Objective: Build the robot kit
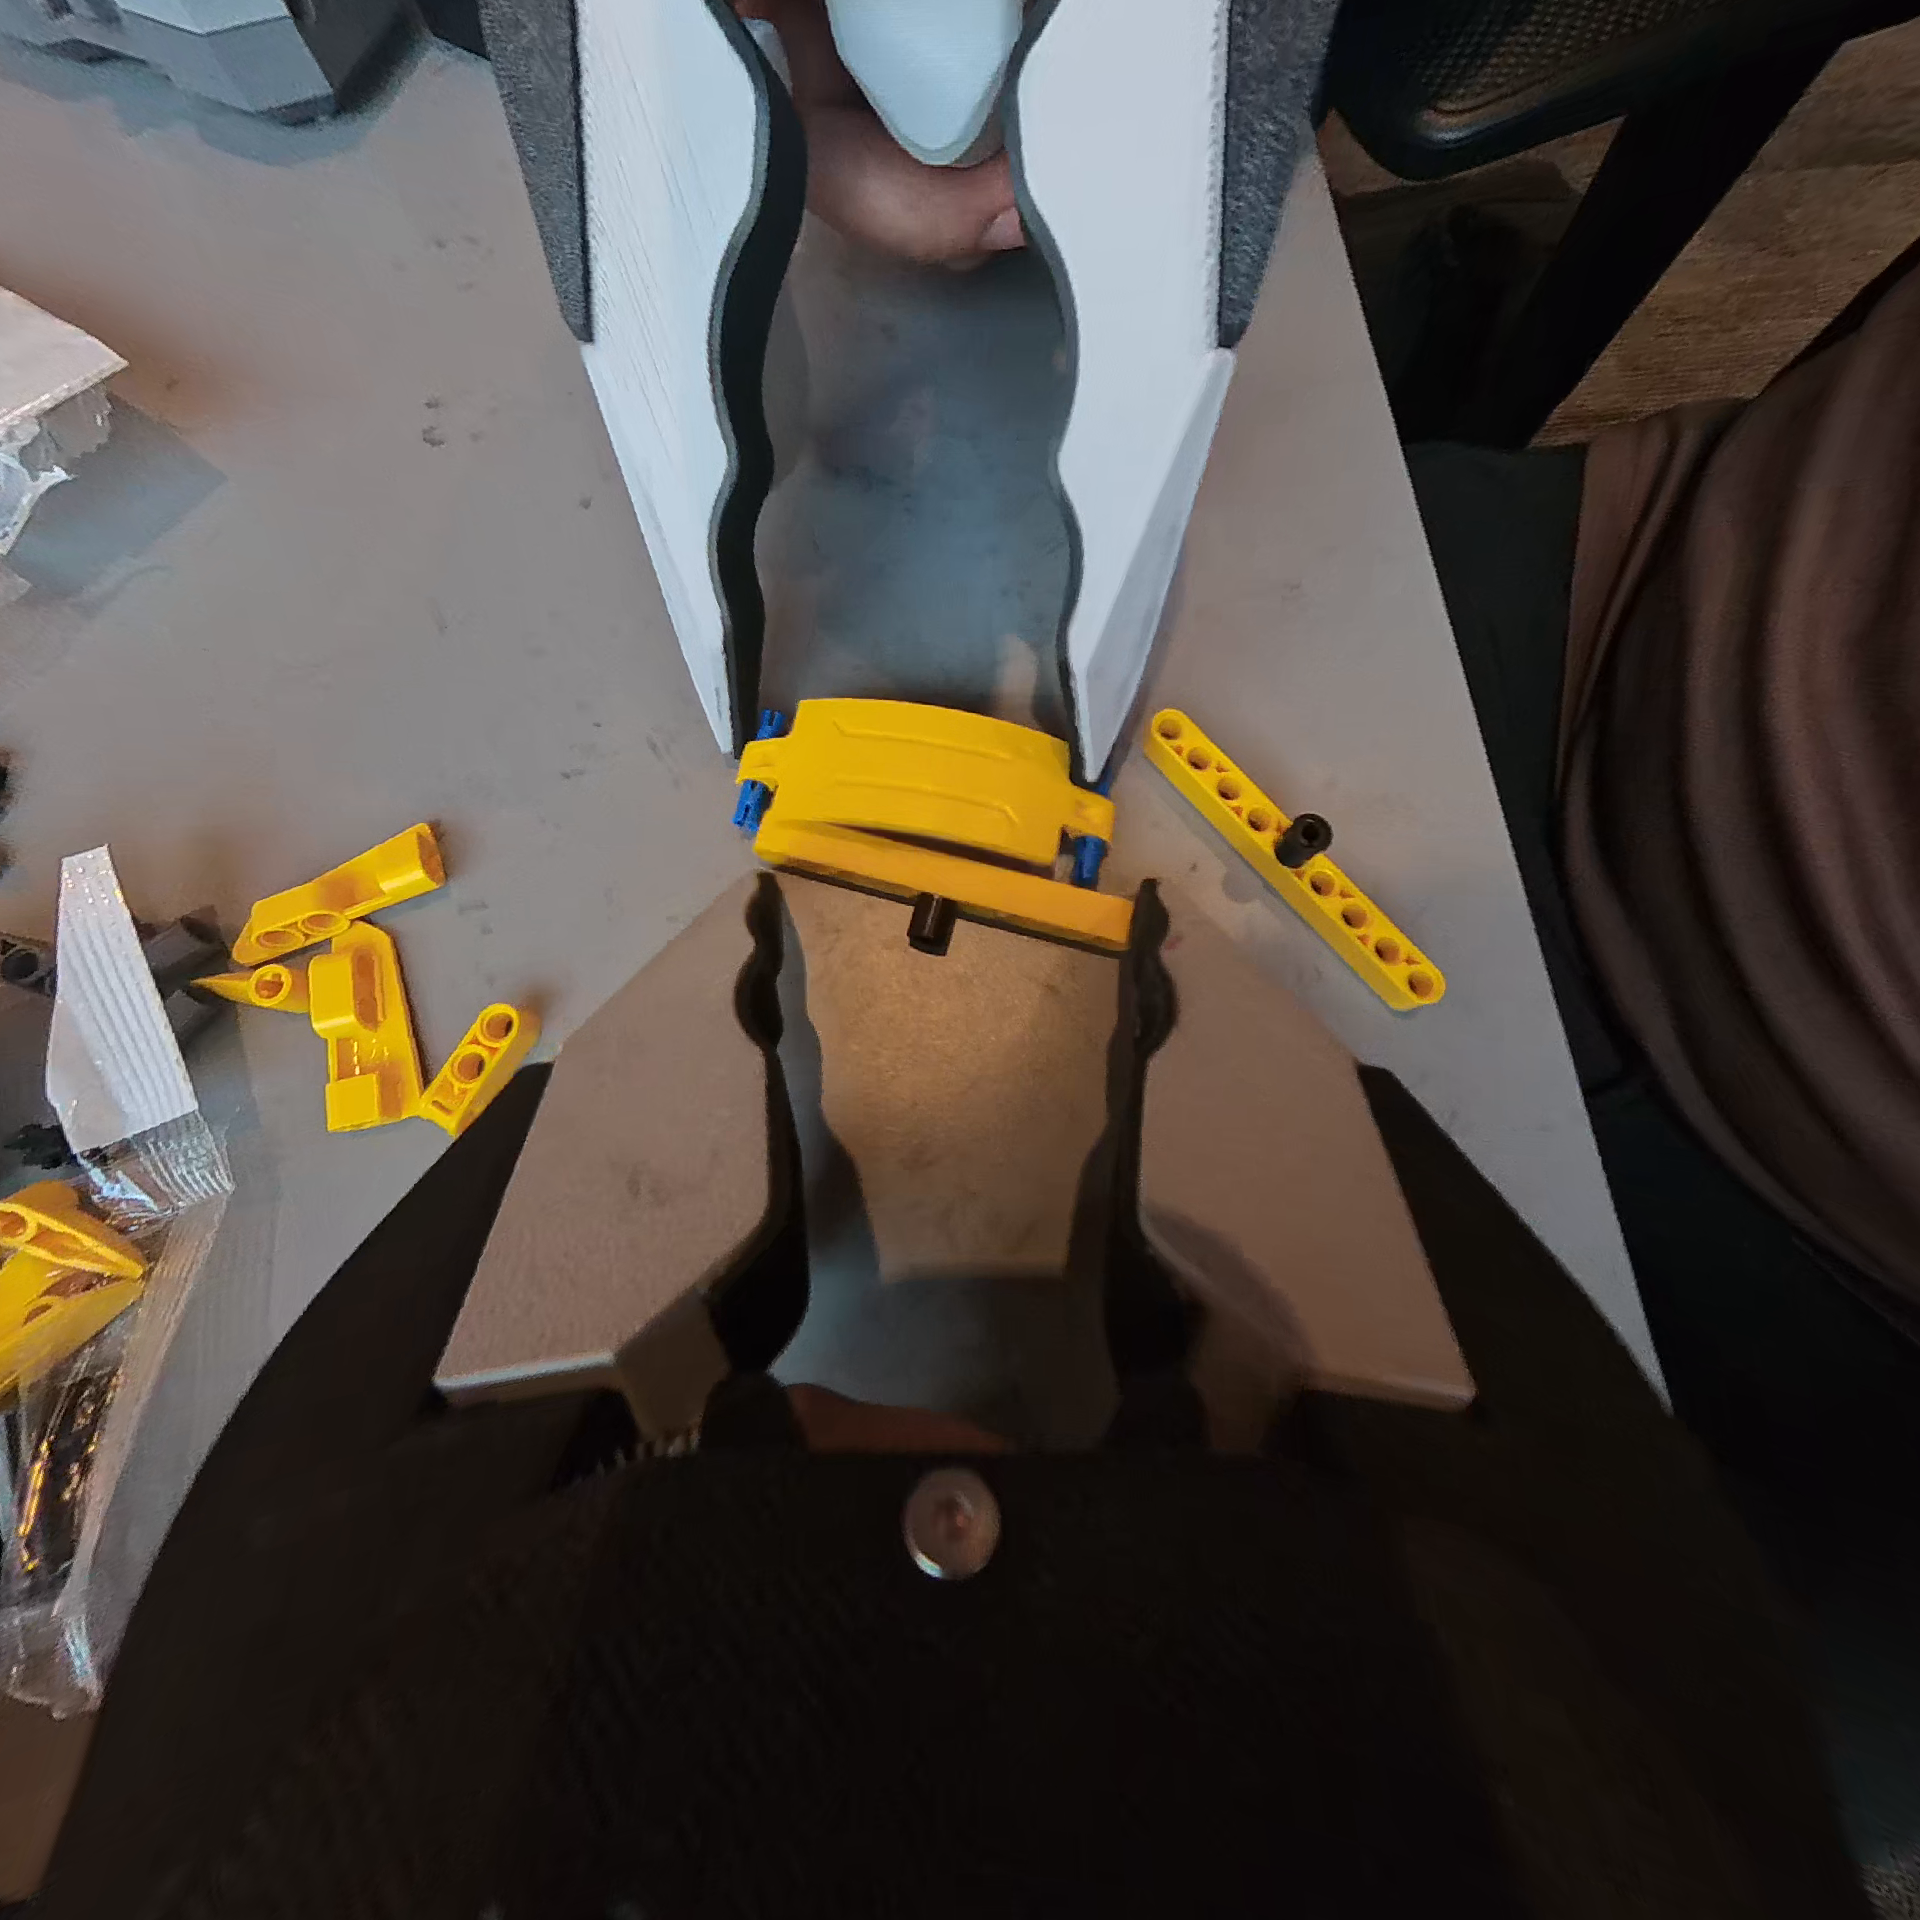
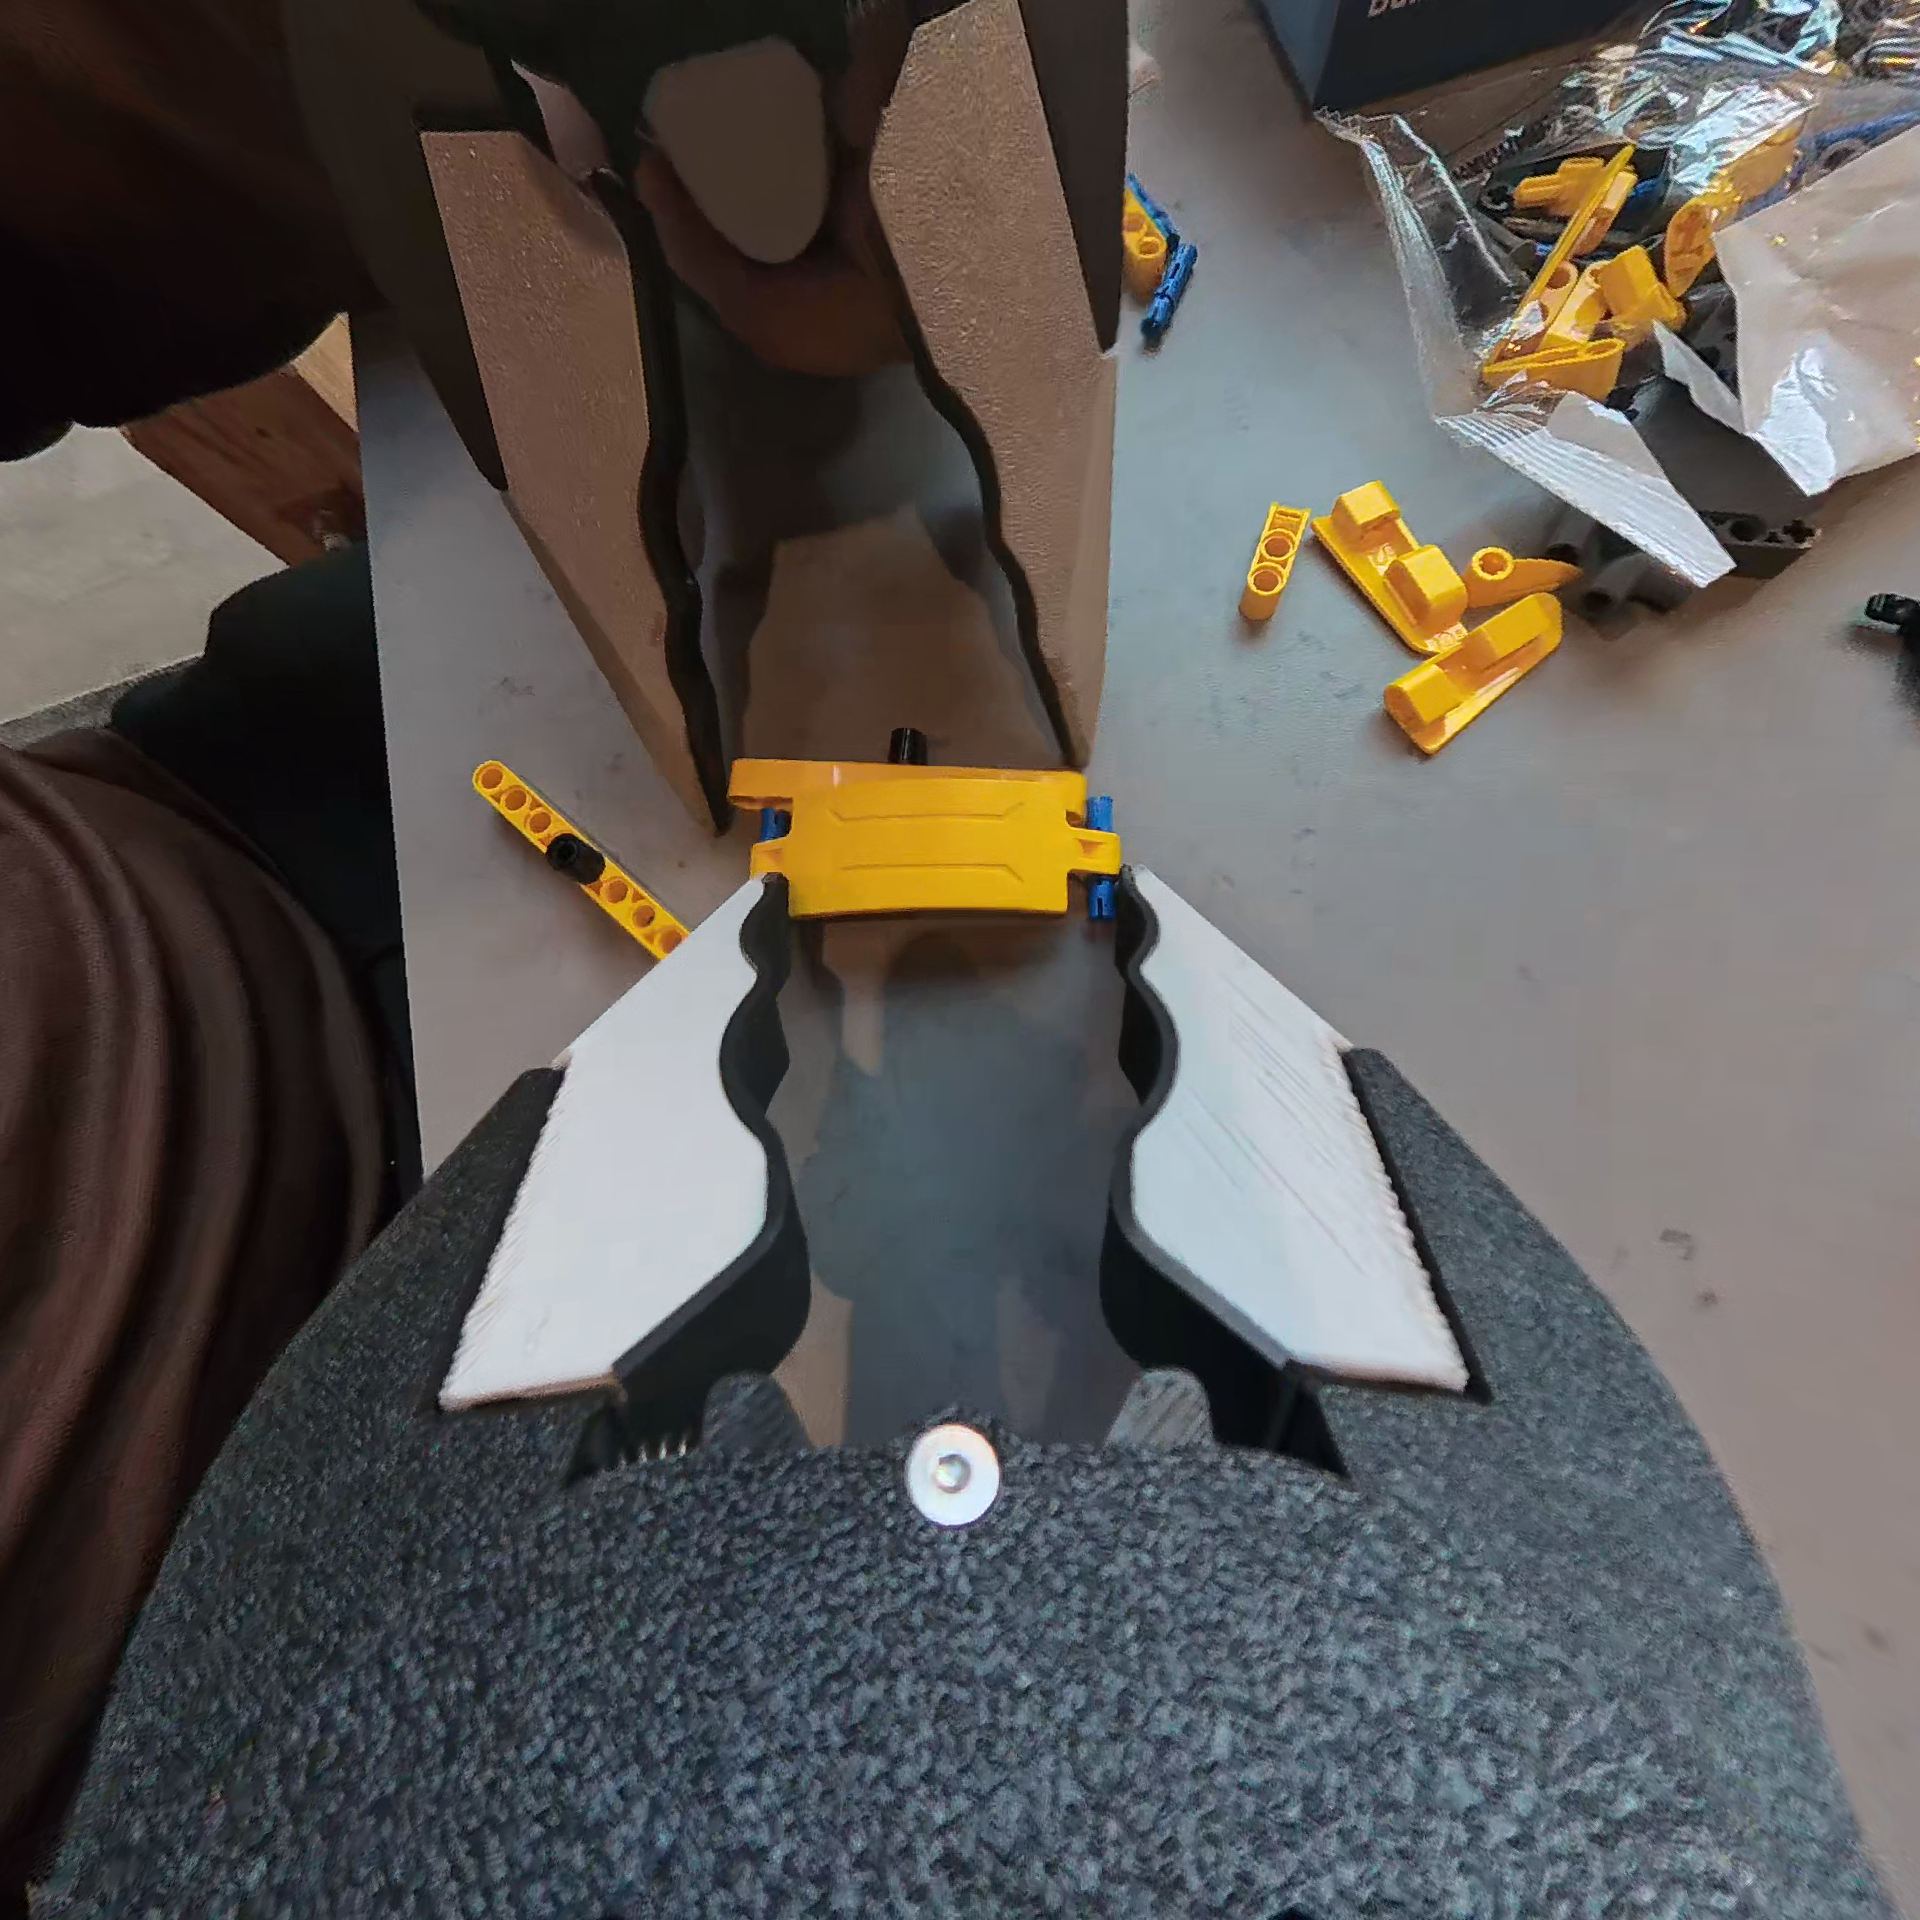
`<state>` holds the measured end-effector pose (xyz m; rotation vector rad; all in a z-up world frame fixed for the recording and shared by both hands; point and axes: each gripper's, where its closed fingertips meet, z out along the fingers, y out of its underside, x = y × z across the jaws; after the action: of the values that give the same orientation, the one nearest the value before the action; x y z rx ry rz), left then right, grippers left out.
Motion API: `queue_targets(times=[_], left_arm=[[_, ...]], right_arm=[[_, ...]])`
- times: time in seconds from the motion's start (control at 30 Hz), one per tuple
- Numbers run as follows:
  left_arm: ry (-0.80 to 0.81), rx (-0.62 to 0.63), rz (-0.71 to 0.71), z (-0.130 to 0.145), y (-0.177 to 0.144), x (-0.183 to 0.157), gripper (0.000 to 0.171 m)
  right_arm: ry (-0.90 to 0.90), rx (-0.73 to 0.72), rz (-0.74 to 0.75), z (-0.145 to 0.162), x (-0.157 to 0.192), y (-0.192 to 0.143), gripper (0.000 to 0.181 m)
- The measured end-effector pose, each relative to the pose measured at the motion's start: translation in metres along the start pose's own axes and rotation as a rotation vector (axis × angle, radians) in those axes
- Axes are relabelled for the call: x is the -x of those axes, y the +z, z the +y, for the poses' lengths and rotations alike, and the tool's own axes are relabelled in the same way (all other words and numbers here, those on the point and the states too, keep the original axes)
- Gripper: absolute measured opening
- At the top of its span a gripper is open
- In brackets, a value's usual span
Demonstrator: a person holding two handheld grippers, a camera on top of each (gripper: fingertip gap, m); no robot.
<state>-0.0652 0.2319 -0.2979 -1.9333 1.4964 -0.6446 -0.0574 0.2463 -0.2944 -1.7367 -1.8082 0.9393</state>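
The left hand-held gripper clamps the yellow beam from one side; the right hand-held gripper clamps the curved panel pinned to it, low over the tabletop; a second beam and loose yellow parts lie unattached nearby.

yellow curved panel with blue pins | yellow holed beam, black peg | loose pieces yellow | table grey | right gripper white, speckled dark-grey body | left gripper tan, black body | clear bag
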Motion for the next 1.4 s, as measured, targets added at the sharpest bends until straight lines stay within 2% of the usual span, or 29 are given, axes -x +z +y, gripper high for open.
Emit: queue_targets(times=[0.53, 0.63, 0.73, 0.93, 1.07, 1.13, 1.2, 1.3, 1.4], left_arm=[[0.020, -0.012, -0.023, -0.001, -0.003, -0.001, 0.072], [-0.042, -0.048, -0.048, -0.005, -0.007, 0.008, 0.064], [-0.093, -0.036, -0.080, -0.003, -0.006, 0.016, 0.067], [-0.213, -0.033, -0.133, -0.007, -0.009, 0.025, 0.058], [-0.288, -0.040, -0.219, -0.017, -0.020, 0.030, 0.047], [-0.435, -0.053, -0.314, -0.021, -0.024, 0.042, 0.032], [-0.543, -0.033, -0.345, -0.020, -0.020, 0.042, 0.032], [-0.535, 0.066, -0.486, -0.007, -0.017, 0.048, 0.032], [-0.533, 0.134, -0.495, -0.003, -0.010, 0.041, 0.028]], right_arm=[[-0.059, 0.008, 0.000, 0.010, -0.002, -0.010, 0.063], [-0.056, 0.010, -0.007, 0.010, -0.001, -0.010, 0.063], [-0.058, 0.007, 0.005, 0.009, -0.002, -0.009, 0.063], [-0.024, 0.004, 0.044, 0.008, -0.004, -0.008, 0.063], [-0.028, -0.001, 0.065, 0.007, -0.006, -0.009, 0.063], [-0.024, -0.003, 0.082, 0.007, -0.008, -0.009, 0.065], [-0.011, -0.006, 0.103, 0.007, -0.012, -0.010, 0.064], [-0.028, -0.013, 0.122, 0.006, -0.012, -0.011, 0.062], [-0.043, -0.015, 0.124, 0.005, -0.009, -0.010, 0.059]])
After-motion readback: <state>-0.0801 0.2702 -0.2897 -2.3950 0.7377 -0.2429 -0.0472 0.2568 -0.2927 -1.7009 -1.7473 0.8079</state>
